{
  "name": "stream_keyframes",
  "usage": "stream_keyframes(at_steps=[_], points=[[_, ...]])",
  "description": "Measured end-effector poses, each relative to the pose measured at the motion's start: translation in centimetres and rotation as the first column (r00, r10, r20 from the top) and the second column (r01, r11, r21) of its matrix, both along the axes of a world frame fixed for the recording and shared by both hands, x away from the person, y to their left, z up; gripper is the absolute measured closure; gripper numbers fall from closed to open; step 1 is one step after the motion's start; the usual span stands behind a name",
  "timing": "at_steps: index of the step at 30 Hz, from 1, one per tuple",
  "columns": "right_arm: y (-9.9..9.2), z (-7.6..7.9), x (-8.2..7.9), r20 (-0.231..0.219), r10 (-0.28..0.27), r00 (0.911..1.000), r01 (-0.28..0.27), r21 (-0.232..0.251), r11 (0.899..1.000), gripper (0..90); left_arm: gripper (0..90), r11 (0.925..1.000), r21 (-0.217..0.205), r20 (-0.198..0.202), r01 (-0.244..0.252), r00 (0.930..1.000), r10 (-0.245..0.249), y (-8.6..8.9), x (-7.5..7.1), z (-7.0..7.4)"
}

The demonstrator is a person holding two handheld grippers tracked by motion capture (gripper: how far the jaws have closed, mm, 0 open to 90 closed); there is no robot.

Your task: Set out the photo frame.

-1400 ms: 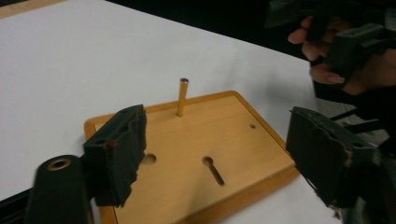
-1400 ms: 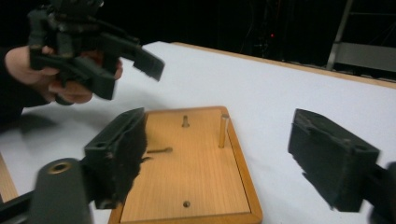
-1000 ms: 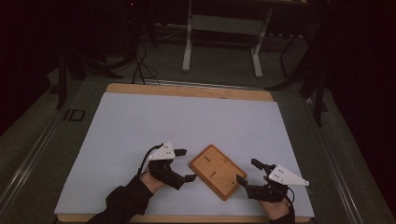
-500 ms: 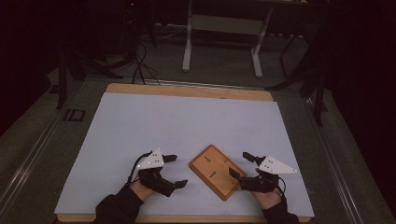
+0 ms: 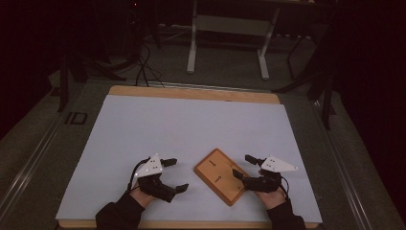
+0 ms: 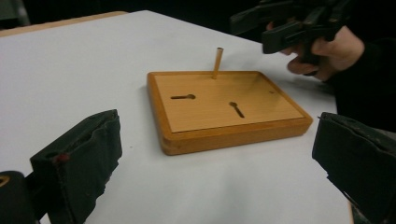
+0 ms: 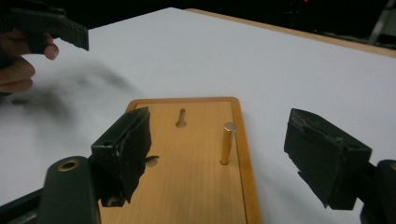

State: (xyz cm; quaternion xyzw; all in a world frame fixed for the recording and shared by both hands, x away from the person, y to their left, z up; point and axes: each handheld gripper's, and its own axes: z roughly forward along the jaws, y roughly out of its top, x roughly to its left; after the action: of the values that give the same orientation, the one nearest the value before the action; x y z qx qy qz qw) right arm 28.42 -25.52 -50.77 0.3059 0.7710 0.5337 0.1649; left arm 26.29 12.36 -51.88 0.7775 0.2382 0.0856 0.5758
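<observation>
High view: wooden board (image 5: 222, 175) is lying flat on the white table (image 5: 191, 129) near the front edge, its long axis running diagonally from near-right to far-left. A thin peg (image 7: 227, 143) is standing upright on the board beside one long edge, next to two keyhole slots (image 6: 183, 97). Left gripper (image 5: 173, 175) and right gripper (image 5: 243, 166) are sitting either side of the board, jaws wide apart, gripping nothing.

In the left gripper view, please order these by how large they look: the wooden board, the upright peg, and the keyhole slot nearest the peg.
1. wooden board, clearly the largest.
2. upright peg and the keyhole slot: they look about alike in length, so I would not rank them.
</observation>
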Motion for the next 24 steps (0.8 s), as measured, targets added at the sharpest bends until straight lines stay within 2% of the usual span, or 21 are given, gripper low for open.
stream_keyframes(at_steps=[3, 5, 6, 7, 8, 9, 10, 11, 12, 14, 15, 17, 20, 21, 24], points=[[0.2, -0.1, 0.3, -0.02, 0.004, 0.9998, -0.004, 0.002, 1.0, 23.9, 2.1, 0.9999, 0.01, 0.003, -0.001, 1.0, 0.001, -0.1, 0.0, -0.1], [0.3, -0.3, 0.6, -0.04, 0.019, 0.999, -0.019, 0.001, 1.0, 28.1, 2.1, 0.9997, 0.023, 0.012, -0.002, 0.9999, 0.002, -0.2, -0.1, -0.2], [0.5, -0.4, 0.9, -0.047, 0.016, 0.9988, -0.017, -0.017, 1.0, 31.7, 2.1, 0.9996, 0.027, 0.016, -0.001, 0.9999, 0.001, -0.2, -0.1, -0.2], [0.5, -0.4, 0.9, -0.047, 0.016, 0.9988, -0.017, -0.017, 1.0, 31.7, 2.1, 0.9996, 0.026, 0.022, -0.004, 0.9998, 0.003, -0.3, -0.2, -0.2], [0.8, -0.6, 1.2, -0.044, 0.007, 0.999, -0.01, -0.051, 0.999, 35.0, 2.1, 0.9994, 0.034, 0.024, -0.005, 0.9997, 0.004, -0.3, -0.2, -0.2], [0.8, -0.7, 1.3, -0.048, 0.008, 0.9988, -0.01, -0.051, 0.999, 38.7, 2.1, 0.9993, 0.037, 0.025, -0.003, 0.9997, 0.002, -0.4, -0.2, -0.3], [0.8, -0.7, 1.3, -0.048, 0.008, 0.9988, -0.01, -0.051, 0.999, 38.7, 2.1, 0.9993, 0.037, 0.025, -0.003, 0.9997, 0.002, -0.4, -0.2, -0.3], [1.0, -0.8, 1.7, -0.056, 0.012, 0.9983, -0.016, -0.067, 0.998, 45.6, 2.1, 0.9993, 0.037, 0.024, -0.006, 0.9997, 0.005, -0.4, -0.2, -0.3], [1.0, -0.8, 1.7, -0.056, 0.012, 0.9983, -0.016, -0.067, 0.998, 45.6, 2.1, 0.9993, 0.037, 0.024, -0.006, 0.9997, 0.005, -0.4, -0.2, -0.3], [1.1, -1.0, 2.2, -0.074, 0.013, 0.9972, -0.019, -0.082, 0.996, 58.2, 2.1, 0.9994, 0.034, 0.029, -0.008, 0.9995, 0.006, -0.4, -0.2, -0.4], [1.2, -1.0, 2.4, -0.078, 0.018, 0.9968, -0.024, -0.086, 0.996, 58.9, 2.1, 0.9993, 0.037, 0.029, -0.01, 0.9995, 0.008, -0.5, -0.2, -0.4], [1.4, -1.2, 2.7, -0.101, 0.033, 0.9943, -0.043, -0.094, 0.995, 67.9, 2.1, 0.9993, 0.036, 0.041, -0.005, 0.9992, 0.004, -0.5, -0.1, -0.5], [1.7, -1.4, 2.9, -0.11, 0.041, 0.9931, -0.053, -0.111, 0.992, 68.8, 2.1, 0.9994, 0.035, 0.038, -0.002, 0.9993, 0.001, -0.6, -0.1, -0.6], [1.9, -1.5, 3.0, -0.118, 0.044, 0.9921, -0.059, -0.124, 0.99, 72.4, 2.2, 0.9991, 0.043, 0.033, 0.002, 0.9994, -0.003, -0.6, 0.0, -0.6], [2.0, -1.7, 3.0, -0.122, 0.037, 0.9918, -0.053, -0.129, 0.99, 76.0, 2.2, 0.9976, 0.069, 0.05, 0.0, 0.9987, -0.003, -0.8, 0.0, -0.9]])
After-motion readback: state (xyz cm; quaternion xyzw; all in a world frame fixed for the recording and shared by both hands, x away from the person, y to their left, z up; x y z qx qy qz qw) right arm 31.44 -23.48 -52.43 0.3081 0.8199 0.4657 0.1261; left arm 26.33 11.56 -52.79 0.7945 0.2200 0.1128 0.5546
